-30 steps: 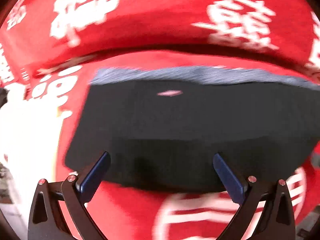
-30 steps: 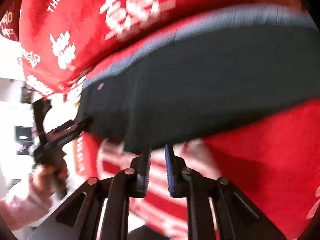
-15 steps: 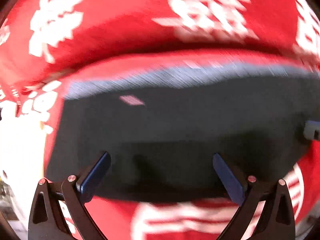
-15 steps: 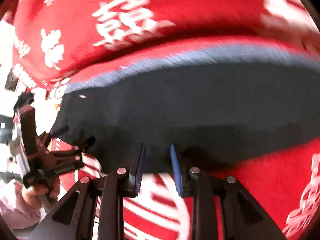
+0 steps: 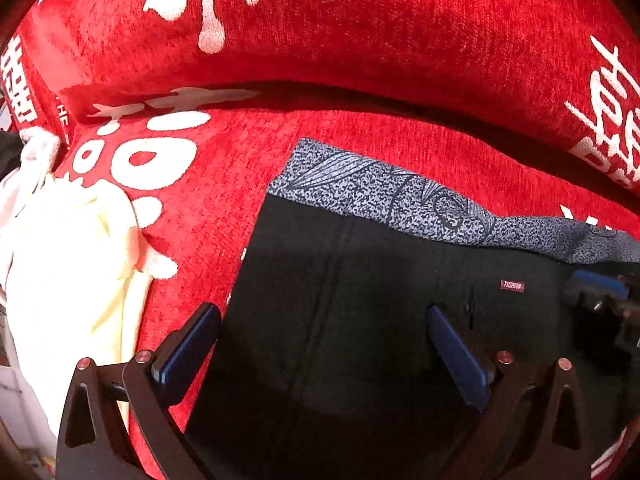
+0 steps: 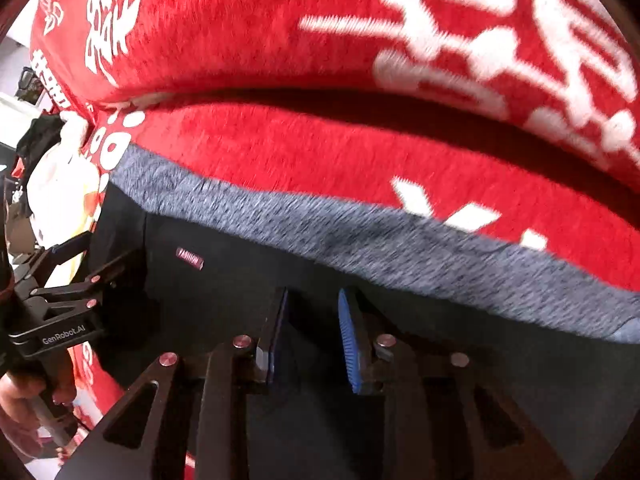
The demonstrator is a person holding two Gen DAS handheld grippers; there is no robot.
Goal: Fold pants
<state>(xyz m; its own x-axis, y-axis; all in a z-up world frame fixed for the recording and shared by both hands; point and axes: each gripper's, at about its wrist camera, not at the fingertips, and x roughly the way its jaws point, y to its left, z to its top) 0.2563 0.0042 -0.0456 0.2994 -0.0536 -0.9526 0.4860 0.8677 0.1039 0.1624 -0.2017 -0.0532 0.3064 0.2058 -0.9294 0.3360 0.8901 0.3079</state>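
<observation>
pants (image 5: 360,320) flat under left claw (image 5: 320,344) | claw spread wide

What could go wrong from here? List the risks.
1. The left claw straddles the edge of the pants, one finger over the red cover: it may pinch both.
2. The right claw, jaws closing with nothing clearly between, sits mid-fabric: it may bunch one layer.

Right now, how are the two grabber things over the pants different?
The left hand-held gripper has its jaws spread wide, while the right hand-held gripper has only a narrow gap and is closing. The left one is over the side edge of the black pants; the right one is over their middle, below the grey waistband. Both hold nothing.
</observation>
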